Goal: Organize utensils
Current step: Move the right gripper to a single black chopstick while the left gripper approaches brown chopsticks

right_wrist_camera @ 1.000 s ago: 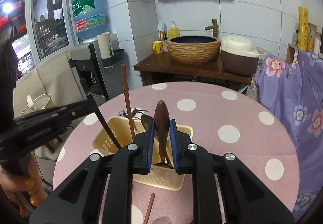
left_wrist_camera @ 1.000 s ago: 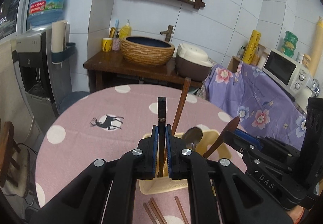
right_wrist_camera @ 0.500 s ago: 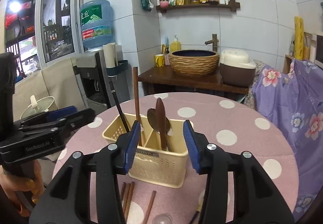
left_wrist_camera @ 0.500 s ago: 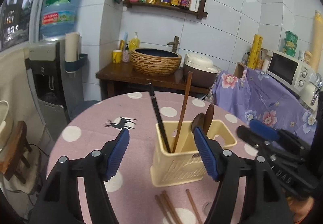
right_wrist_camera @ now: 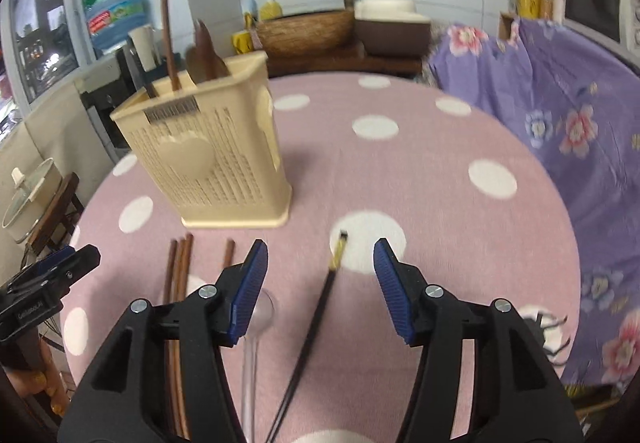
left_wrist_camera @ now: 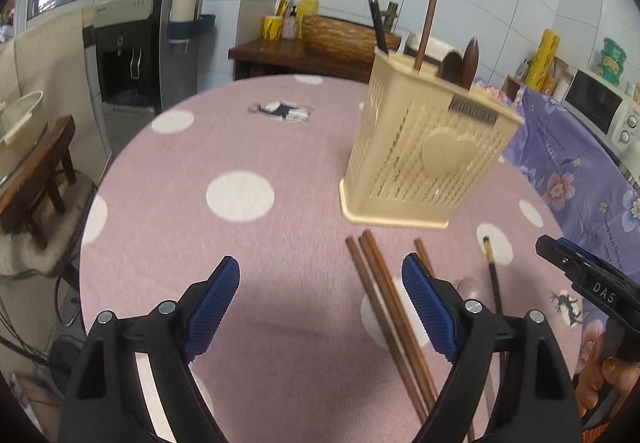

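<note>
Polka-dot table (left_wrist_camera: 240, 147): beige caddy (left_wrist_camera: 424, 147) holds upright utensils (left_wrist_camera: 426, 19); both fingers opening, empty.

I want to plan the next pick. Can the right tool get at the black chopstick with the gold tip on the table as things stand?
Probably yes. The black chopstick lies alone on the cloth between the opening jaws of the right tool, nothing on top of it. The clear spoon lies close beside it.
</note>
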`<state>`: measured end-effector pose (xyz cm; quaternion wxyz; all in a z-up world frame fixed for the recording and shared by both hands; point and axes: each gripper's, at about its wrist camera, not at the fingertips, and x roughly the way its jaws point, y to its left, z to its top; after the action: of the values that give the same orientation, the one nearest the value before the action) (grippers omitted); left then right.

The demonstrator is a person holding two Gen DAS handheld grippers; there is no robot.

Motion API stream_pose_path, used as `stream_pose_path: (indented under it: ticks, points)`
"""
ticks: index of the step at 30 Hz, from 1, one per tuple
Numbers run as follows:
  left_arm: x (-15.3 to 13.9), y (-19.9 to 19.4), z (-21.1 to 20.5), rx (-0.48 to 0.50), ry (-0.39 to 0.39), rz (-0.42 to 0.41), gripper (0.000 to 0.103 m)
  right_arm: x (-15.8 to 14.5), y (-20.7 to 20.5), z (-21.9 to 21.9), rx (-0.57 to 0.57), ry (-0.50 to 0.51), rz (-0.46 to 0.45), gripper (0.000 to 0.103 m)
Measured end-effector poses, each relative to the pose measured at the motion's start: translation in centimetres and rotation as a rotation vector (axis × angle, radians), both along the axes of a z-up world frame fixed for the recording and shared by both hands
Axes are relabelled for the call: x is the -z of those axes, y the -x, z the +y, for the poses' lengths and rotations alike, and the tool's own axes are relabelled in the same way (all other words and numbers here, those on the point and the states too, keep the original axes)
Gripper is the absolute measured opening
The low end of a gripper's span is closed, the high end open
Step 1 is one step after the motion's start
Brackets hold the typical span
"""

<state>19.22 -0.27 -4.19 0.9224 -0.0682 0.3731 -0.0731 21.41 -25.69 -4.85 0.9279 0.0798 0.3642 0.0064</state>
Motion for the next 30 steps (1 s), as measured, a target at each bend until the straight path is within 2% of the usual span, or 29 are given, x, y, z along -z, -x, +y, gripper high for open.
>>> stream_pose_path:
  ticks: [3, 11, 24, 30]
  points:
    - [1.2, 0.3, -0.2, 0.002, 0.008, 0.039, 0.082, 1.7, 0.2, 0.1, 0.008, -0.01, 0.042, 0.056]
    - [2.9, 1.7, -1.1, 0.022, 0.006, 0.08, 0.078, 4.6, 0.7, 1.0, 0.014, -0.01, 0.105, 0.056]
    - [4.7, 2.0, -4.3, 0.068, -0.071, 0.115, 0.063, 5.9, 1.0, 2.1, 0.02, 0.055, 0.14, 0.056]
    - [5.0, 2.1, -5.1, 0.066, -0.124, 0.102, 0.06, 6.5, 0.9, 2.5, 0.017, 0.082, 0.156, 0.056]
